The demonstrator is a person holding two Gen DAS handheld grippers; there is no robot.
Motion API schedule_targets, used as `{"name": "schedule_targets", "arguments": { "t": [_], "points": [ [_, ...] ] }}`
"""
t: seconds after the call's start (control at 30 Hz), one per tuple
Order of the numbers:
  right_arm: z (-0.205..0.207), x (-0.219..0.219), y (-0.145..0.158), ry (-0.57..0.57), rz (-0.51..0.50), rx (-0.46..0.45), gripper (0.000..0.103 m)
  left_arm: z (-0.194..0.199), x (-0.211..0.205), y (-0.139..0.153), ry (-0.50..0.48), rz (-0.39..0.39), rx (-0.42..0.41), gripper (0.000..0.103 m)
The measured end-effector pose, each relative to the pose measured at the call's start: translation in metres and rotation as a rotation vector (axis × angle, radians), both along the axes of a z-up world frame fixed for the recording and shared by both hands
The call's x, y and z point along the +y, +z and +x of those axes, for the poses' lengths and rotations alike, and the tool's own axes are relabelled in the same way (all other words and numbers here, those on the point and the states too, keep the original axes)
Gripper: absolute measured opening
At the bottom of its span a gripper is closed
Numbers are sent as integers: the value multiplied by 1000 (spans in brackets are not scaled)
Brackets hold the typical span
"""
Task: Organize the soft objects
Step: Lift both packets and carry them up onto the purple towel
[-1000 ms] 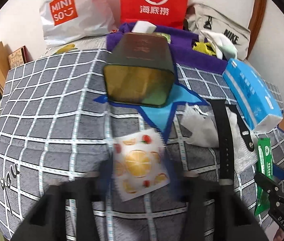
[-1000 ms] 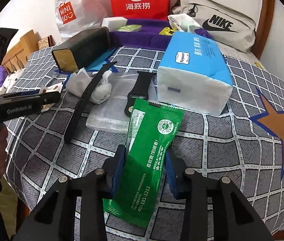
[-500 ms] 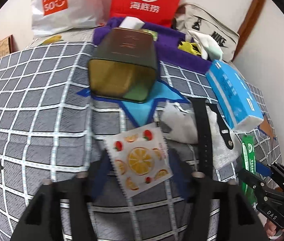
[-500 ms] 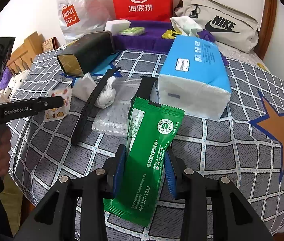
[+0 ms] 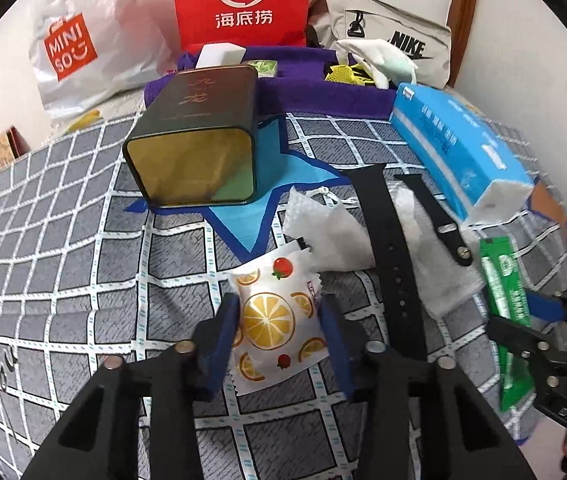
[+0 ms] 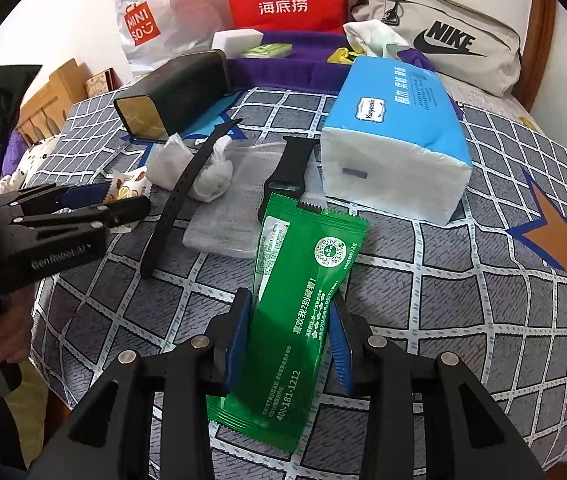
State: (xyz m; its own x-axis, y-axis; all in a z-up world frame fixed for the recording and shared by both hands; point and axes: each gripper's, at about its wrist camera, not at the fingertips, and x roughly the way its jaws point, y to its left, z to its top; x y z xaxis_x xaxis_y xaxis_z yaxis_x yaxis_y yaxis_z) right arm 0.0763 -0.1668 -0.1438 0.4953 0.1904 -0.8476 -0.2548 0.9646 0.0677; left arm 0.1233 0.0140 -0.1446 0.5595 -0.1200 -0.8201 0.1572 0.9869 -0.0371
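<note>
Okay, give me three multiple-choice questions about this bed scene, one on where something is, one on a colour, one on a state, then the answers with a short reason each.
1. Where does the open dark metal tin lie?
A. on its side on the checked bedspread
B. upright on the pale Nike bag
C. inside the red paper bag

2. What colour is the long sachet between the right gripper's fingers?
A. blue
B. green
C. orange

3. How does the left gripper stand to the white orange-slice printed packet?
A. far off it
B. pads at both its sides
C. beneath it

Answers: 1 A, its gold-lined mouth faces the camera on the checked bedspread; 2 B, the wrapper is plainly green; 3 B, blue pads flank the packet, which bulges between them.
</note>
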Motion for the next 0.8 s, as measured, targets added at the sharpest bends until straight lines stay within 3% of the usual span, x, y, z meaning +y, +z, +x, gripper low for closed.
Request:
{"name": "schedule_targets", "arguments": {
  "t": [0.17,0.4,0.8],
  "points": [
    [-1,-4,4,-1,11,-13,38,-1,14,2,-5,-83,16,24],
    [-1,-10,11,-9,29,-18,38,-7,24,16,0,-109,-14,22],
    [7,-9,53,36,60,-91,38,6,60,54,86,-123,-72,22]
  ]
}}
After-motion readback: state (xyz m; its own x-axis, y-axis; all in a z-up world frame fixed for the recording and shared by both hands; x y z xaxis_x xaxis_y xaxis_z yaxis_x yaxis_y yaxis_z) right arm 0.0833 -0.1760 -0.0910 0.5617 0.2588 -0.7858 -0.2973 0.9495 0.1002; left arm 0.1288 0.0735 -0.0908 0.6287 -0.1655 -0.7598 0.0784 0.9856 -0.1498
